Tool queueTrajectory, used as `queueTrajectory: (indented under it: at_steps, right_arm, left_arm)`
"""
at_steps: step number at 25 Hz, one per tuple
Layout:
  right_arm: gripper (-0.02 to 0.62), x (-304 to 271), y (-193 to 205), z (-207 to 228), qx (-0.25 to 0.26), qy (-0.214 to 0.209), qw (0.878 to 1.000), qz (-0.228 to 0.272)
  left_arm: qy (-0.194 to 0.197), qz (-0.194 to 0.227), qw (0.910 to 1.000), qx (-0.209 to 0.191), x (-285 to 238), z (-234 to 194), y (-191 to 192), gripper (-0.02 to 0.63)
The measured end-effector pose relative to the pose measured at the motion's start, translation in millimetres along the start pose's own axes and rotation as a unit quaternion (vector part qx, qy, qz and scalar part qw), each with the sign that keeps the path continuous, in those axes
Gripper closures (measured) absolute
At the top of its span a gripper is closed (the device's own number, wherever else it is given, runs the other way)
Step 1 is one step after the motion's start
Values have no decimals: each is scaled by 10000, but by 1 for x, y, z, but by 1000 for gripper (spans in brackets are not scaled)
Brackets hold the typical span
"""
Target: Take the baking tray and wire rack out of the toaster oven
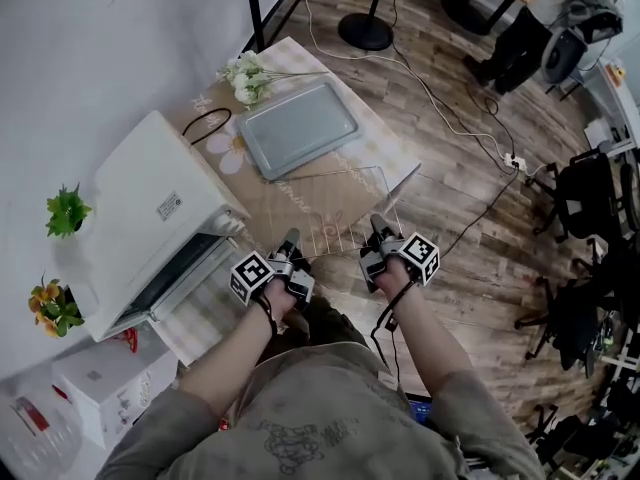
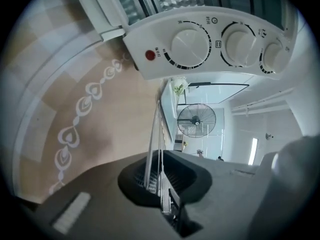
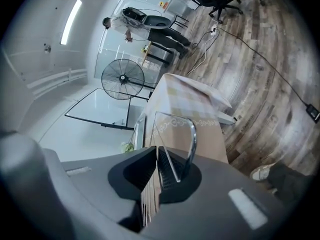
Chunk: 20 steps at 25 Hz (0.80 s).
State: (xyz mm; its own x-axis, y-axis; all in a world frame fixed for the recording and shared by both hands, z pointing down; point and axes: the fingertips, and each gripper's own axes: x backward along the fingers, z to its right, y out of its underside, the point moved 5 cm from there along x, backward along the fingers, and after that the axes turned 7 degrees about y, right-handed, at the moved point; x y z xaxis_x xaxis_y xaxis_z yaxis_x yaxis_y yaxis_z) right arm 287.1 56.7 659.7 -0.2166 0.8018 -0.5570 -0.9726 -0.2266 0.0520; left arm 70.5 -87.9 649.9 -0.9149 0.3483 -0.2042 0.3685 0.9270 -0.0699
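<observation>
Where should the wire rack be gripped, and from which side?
By its near edge wire, from the person's side, one claw toward each end. The wire rack is flat, wide and thin; the left claw and right claw hold it exactly so.

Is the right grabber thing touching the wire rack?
Touching. The right gripper view shows the right gripper with its jaws closed on the wire rack, the rack's thin wires pinched between them.
</observation>
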Motion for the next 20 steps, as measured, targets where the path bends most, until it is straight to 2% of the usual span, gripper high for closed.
queueTrajectory:
  at_steps: [3,5,8,9,14,17,20]
  right_arm:
    - [555,-1,-3,4,112,-133,9998,78]
    - [557,-1,-3,4,227,-216,9994,129]
    - [563,0,-6,0,483,-338,9980,250]
    - [565,-1,-9,-2,574,-335,9975,258]
    - [550,-19,-25,-2,765,-236,9967,152]
    - [509,-32,-31,-1,787,38,9968,92]
    - [408,-41,-35,10,889,686,9937,-13]
  left_arm:
    - [77,44,9999,78,2,-5,5,572]
    - [-27,90,9999,45,9,-12,5,471]
    - [-176,95,9998,6,23,-26,2,471]
    - [-171,72,9998,-10,25,-28,1,450]
    - [-132,-72,9999,-50,27,-27,1,445]
    - [-227,-168,9996,-40,30,-25,3,431]
    - [-323,-217,9992,19,36,-23,7,414]
